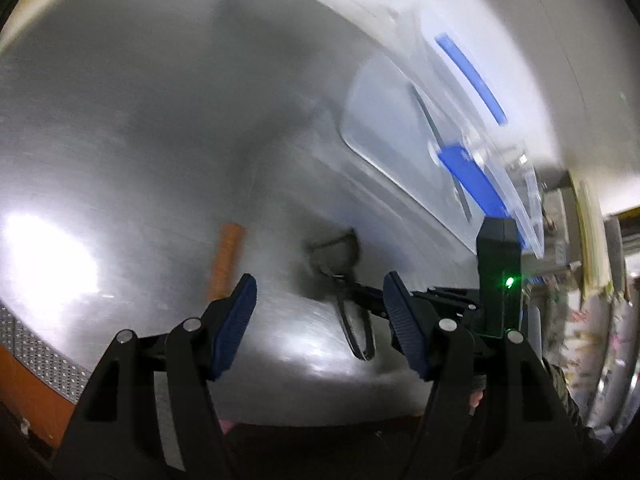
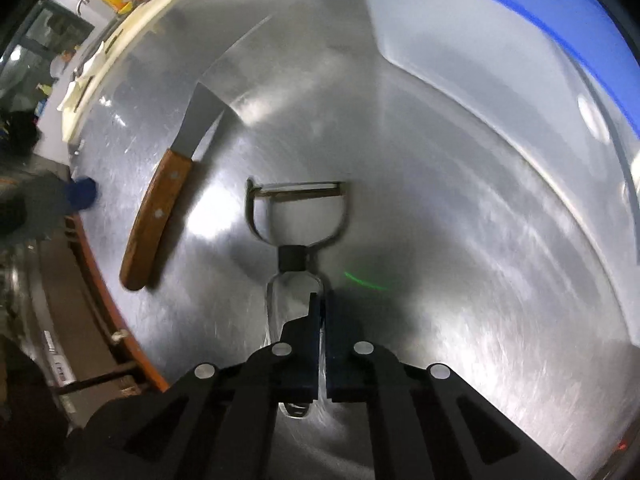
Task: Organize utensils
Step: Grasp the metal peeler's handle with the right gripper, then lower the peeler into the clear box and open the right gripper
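A: Your right gripper (image 2: 322, 312) has its jaws pressed together on the peeler (image 2: 298, 216). The pads pinch its clear looped handle, and the Y-shaped head with the blade points away from you, over the steel table (image 2: 460, 240).

B: And the left one?

A: Your left gripper (image 1: 320, 300) has its jaws spread, with nothing between the blue pads (image 1: 236, 320). It hangs over bare steel, near the table's front edge with the orange trim. In the left wrist view you can see the peeler beyond those pads, blurred, with your right gripper's black fingers reaching in from the right side.

B: Where is the knife?

A: The knife (image 2: 160, 200) with the wooden handle lies flat on the table, just left of the peeler in the right wrist view. Handle end toward the orange edge, broad blade toward the far side. It is apart from the peeler, not touching. In the left view only the handle shows, as an orange-brown blur beyond your left finger.

B: And the box?

A: The clear plastic container (image 1: 400, 128) with blue clips (image 1: 472, 76) sits toward the far right of the table. There seems to be a long thin thing inside, but you cannot tell what; it is too blurred.
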The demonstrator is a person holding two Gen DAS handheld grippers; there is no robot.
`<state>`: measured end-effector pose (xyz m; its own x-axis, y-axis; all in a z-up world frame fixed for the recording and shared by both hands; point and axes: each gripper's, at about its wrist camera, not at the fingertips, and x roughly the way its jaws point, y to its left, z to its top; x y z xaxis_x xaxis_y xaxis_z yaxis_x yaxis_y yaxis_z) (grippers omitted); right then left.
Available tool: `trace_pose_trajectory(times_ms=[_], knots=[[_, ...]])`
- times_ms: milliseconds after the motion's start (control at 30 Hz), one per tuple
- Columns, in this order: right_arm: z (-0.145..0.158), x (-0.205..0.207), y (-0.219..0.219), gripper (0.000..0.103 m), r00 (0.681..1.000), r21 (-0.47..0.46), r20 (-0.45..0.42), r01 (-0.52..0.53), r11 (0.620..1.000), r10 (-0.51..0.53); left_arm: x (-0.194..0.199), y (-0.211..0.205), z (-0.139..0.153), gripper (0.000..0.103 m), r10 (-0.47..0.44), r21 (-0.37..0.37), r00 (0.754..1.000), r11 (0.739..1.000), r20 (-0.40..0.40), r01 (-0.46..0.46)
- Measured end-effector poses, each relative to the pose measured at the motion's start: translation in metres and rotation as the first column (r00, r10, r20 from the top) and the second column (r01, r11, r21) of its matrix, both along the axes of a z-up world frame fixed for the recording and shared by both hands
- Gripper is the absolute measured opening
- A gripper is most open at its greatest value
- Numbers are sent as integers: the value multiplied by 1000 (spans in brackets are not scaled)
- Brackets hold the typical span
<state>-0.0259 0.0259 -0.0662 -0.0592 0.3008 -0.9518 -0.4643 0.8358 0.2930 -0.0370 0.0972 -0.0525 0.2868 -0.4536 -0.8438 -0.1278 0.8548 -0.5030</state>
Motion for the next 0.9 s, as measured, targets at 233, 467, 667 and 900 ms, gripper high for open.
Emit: trace_pose_trajectory(times_ms=[233,467,667,900], knots=[[-18,-3,-50,3,976,174,-211,96,980,-58,20,-43,-48,63,-88,-111,986,991,-142,73],[-24,-14,-71,3,963,243,-260,131,961,-65,27,-67,-73,62,-108,-50,969,994,-221,100],[-21,-16,-71,3,972,239,-229,98,966,-42,29,-78,-78,12,-97,-14,974,995,-206,96],[6,-19,-67,3,986,265,-164,70,962,-27,18,-72,-49,9,-87,-58,989,995,-121,81]])
